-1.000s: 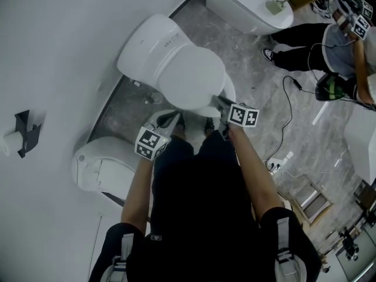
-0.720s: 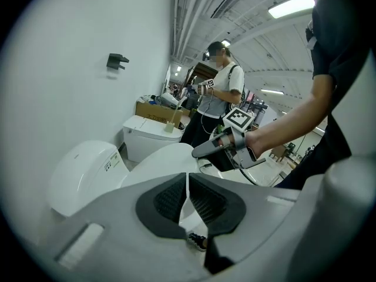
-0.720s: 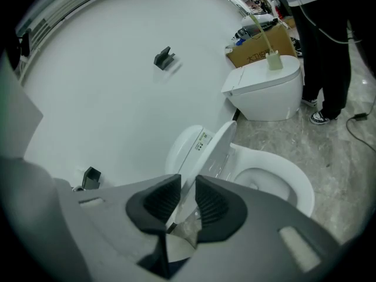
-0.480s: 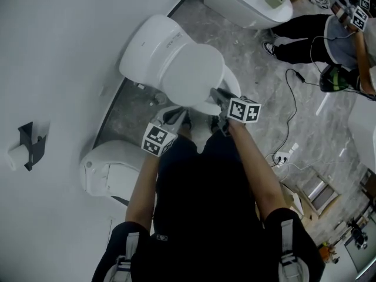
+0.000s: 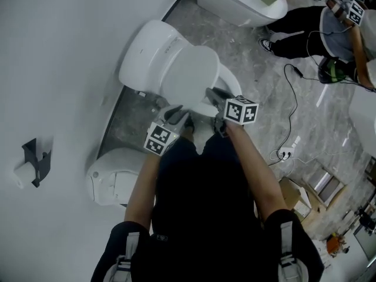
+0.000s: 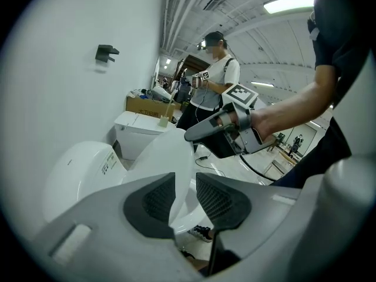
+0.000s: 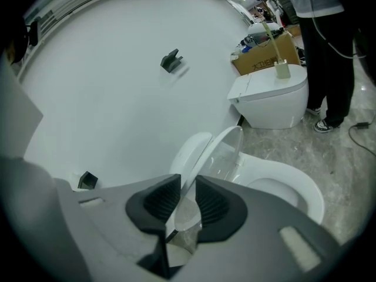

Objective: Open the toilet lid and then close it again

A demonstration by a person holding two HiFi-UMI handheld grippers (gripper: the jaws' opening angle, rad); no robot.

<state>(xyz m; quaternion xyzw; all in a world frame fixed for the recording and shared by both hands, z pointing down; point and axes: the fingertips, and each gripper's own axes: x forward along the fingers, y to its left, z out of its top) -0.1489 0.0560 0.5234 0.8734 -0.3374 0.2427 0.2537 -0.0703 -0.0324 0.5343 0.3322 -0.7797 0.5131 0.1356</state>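
You are on the first step, getting the lid (image 5: pixel 189 75) up. The lid is part way open. It stands tilted over the toilet (image 5: pixel 144 54). It is not flat on the seat (image 7: pixel 294 184), and it is not leaning all the way back yet.

Your right gripper (image 5: pixel 210 93) has the lid. Its jaws are close together and pinch the thin front edge from both sides.

Your left gripper (image 5: pixel 178 114) is at the same front edge, a little to the left. Its jaws have just been opening and now stand wide. The lid's edge sits in the gap between them, but the pads (image 6: pixel 154 200) do not press on it (so this one holds nothing).

That means the right gripper carries the lid alone. I think your next move is to swing the lid up and back until it rests upright. Keep the pinch firm, because the edge looks smooth and thin and could slip out. Let your wrist turn with the lid as it swings. Pull the left gripper away so the lid does not bump it. After that comes the second step, where you bring the lid down gently onto the seat.
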